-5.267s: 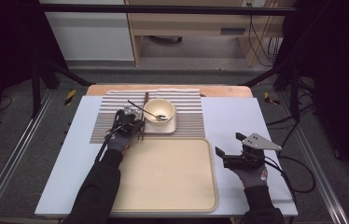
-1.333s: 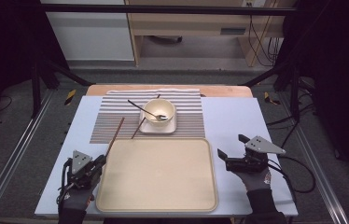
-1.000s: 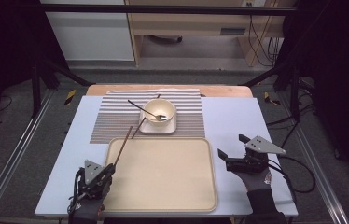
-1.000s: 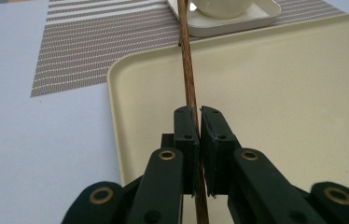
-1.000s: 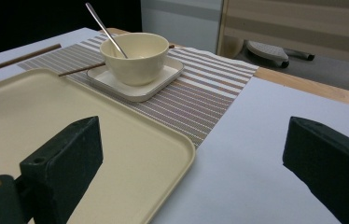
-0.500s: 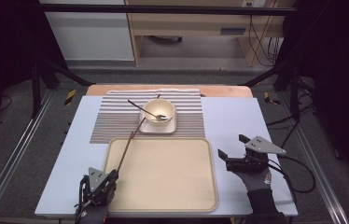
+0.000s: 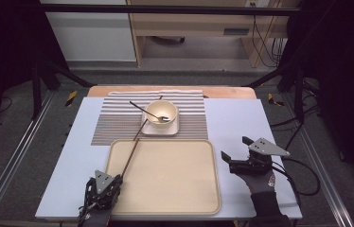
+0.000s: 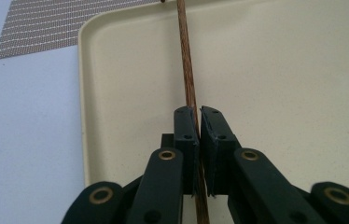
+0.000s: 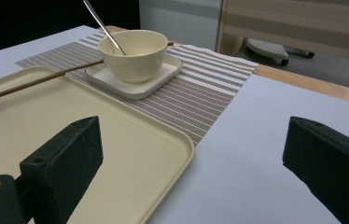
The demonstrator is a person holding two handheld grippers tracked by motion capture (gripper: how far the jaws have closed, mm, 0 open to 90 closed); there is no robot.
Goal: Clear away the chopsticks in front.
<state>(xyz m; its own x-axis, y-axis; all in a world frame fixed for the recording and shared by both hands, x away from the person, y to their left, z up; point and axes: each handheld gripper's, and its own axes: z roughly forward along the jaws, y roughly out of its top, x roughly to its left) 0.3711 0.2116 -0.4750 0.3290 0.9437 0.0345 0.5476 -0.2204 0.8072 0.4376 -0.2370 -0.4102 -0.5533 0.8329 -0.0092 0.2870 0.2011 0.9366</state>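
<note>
My left gripper point(image 7: 117, 178) point(image 8: 197, 116) is shut on a brown wooden chopstick point(image 7: 131, 150) point(image 8: 187, 60) near the table's front left. The chopstick slants over the left part of the beige tray point(image 7: 175, 179) point(image 8: 280, 70), and its far end points toward the saucer; it also crosses the tray's corner as a chopstick point(image 9: 37, 80) in the right gripper view. My right gripper point(image 7: 234, 148) point(image 9: 196, 158) stands open just right of the tray, with nothing between its jaws. A cream bowl point(image 7: 161, 112) point(image 9: 133, 53) holding a metal spoon point(image 7: 142, 108) point(image 9: 102, 25) sits on a square saucer point(image 7: 160, 129) point(image 9: 158, 77).
A striped placemat point(image 7: 113, 123) point(image 9: 196, 93) lies under the saucer, behind the tray. A brown stick end point(image 7: 160, 97) pokes out behind the bowl. The pale blue tabletop point(image 7: 241, 118) borders both sides. Black frame rails run along the table's left and right.
My left gripper has carried the chopstick from left of the tray rightward and nearer, so the chopstick now lies over the tray's left part. The right gripper has stayed put.
</note>
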